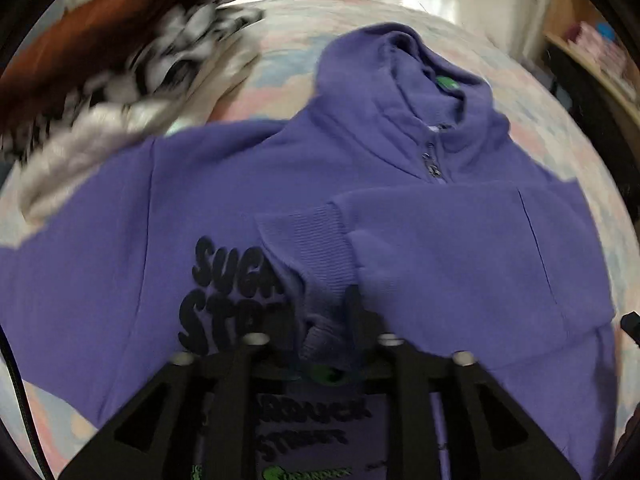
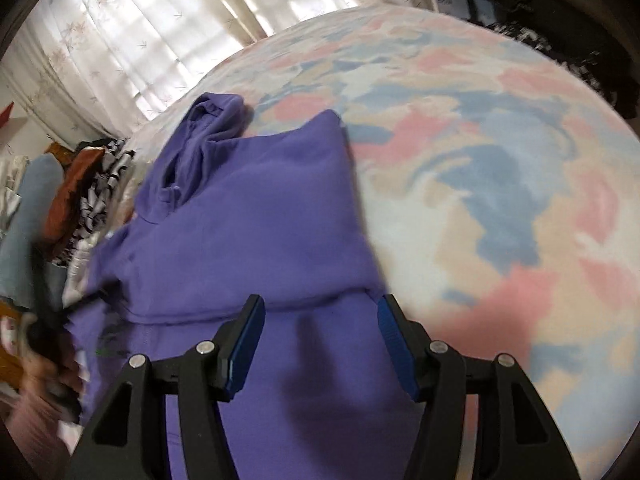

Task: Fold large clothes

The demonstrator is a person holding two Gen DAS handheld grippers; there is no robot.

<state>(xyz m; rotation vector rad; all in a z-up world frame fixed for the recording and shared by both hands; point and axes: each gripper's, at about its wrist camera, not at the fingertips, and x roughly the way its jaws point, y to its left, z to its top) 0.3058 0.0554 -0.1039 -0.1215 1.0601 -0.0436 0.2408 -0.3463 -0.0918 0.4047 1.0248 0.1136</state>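
left gripper [image 1: 326, 344] clamped on hoodie [image 1: 460, 264] cuff [image 1: 316, 264], frame centre | right gripper [image 2: 320, 332] apart, empty | risk: thick cuff slips, sleeve flops off-centre

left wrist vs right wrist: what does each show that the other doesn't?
Only left wrist: the left claw pinching the ribbed cuff of the sleeve folded across the chest, the dark printed lettering, the zipper pull and a green neck label.
Only right wrist: the right claw open above plain purple fabric, and a wide stretch of bare bedspread.
Both: the purple hoodie on the pastel bedspread, the clothes pile and curtained windows.
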